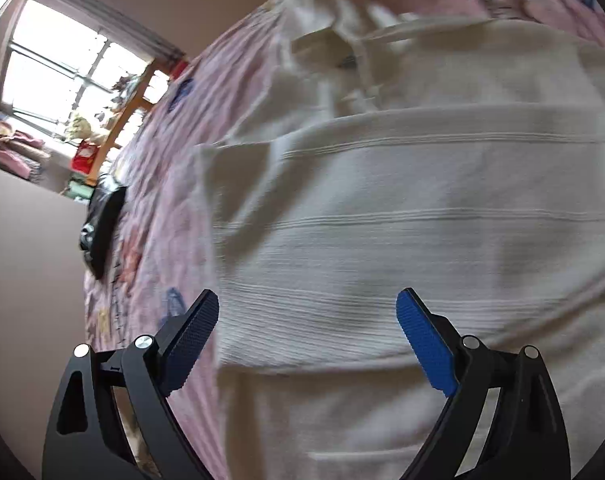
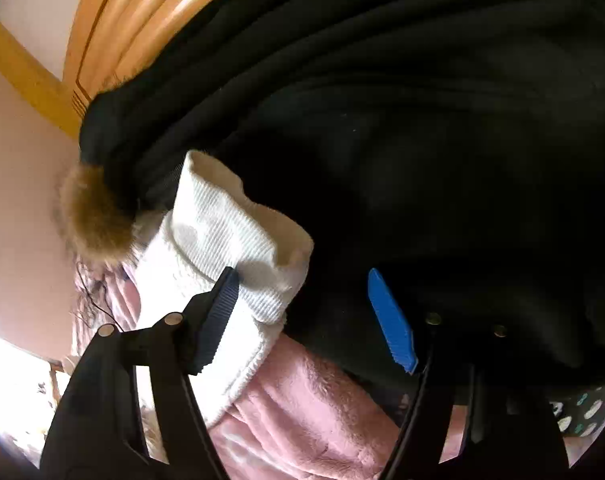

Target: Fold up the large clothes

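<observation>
A large white ribbed garment (image 1: 382, 220) lies in folded layers on a pink bedspread (image 1: 222, 92). My left gripper (image 1: 308, 320) hovers over its near part, open, with nothing between the pads. In the right wrist view a white ribbed cuff (image 2: 222, 232) of the garment rests on a pink fleece blanket (image 2: 302, 392), against a black coat (image 2: 382, 120). My right gripper (image 2: 302, 280) stands open just over the cuff's edge. Its dark left finger (image 2: 218, 312) crosses in front of the cuff without pinching it.
The black coat has a brown fur trim (image 2: 90, 216) and lies against a wooden headboard (image 2: 142, 12). A black object (image 1: 102, 224) sits at the bed's left edge beside a bare wall. A window (image 1: 62, 68) and shelves stand far back.
</observation>
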`<control>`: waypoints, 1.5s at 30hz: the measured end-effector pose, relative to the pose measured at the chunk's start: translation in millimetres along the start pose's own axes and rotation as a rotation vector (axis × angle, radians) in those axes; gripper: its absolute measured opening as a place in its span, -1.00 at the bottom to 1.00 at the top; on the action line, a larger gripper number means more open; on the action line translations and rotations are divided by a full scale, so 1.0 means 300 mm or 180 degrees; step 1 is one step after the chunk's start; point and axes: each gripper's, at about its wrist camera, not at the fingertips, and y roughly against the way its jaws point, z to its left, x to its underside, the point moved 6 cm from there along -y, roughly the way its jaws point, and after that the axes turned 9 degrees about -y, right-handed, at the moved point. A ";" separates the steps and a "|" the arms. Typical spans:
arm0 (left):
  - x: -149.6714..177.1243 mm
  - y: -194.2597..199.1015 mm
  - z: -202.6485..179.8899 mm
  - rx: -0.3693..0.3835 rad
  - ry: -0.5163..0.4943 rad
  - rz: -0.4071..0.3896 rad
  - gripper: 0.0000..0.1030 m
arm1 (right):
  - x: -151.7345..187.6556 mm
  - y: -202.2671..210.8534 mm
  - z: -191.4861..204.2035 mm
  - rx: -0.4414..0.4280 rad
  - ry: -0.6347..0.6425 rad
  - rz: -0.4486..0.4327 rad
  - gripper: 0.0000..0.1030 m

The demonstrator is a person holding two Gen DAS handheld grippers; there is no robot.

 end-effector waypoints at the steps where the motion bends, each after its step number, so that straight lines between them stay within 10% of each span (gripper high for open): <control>1: -0.001 0.020 -0.024 0.0026 -0.0009 -0.0017 0.70 | 0.008 0.013 0.020 -0.0121 -0.0007 0.0028 0.30; 6: 0.018 0.076 -0.089 0.0115 -0.0123 -0.0096 0.70 | 0.036 -0.027 0.096 -0.0057 0.0370 0.0058 0.24; 11: 0.045 0.091 -0.109 0.0069 -0.0291 -0.0112 0.70 | 0.016 -0.038 0.135 0.0061 0.0572 -0.0026 -0.70; 18: 0.080 0.030 -0.052 -0.0012 -0.0278 -0.0023 0.70 | 0.033 0.084 0.249 0.0003 0.1034 -0.0187 -0.75; 23: 0.088 -0.080 0.043 -0.0181 0.0061 0.0196 0.70 | 0.208 0.283 0.565 -0.0459 0.1901 -0.0405 -0.76; 35: 0.264 -0.260 0.292 0.0353 0.1058 0.0573 0.70 | 1.237 0.555 1.279 -0.2027 0.3096 0.0377 -0.76; 45: 0.662 -0.364 0.589 0.0640 0.1886 0.0839 0.70 | 2.198 0.363 1.313 -0.2040 0.3844 0.1565 -0.76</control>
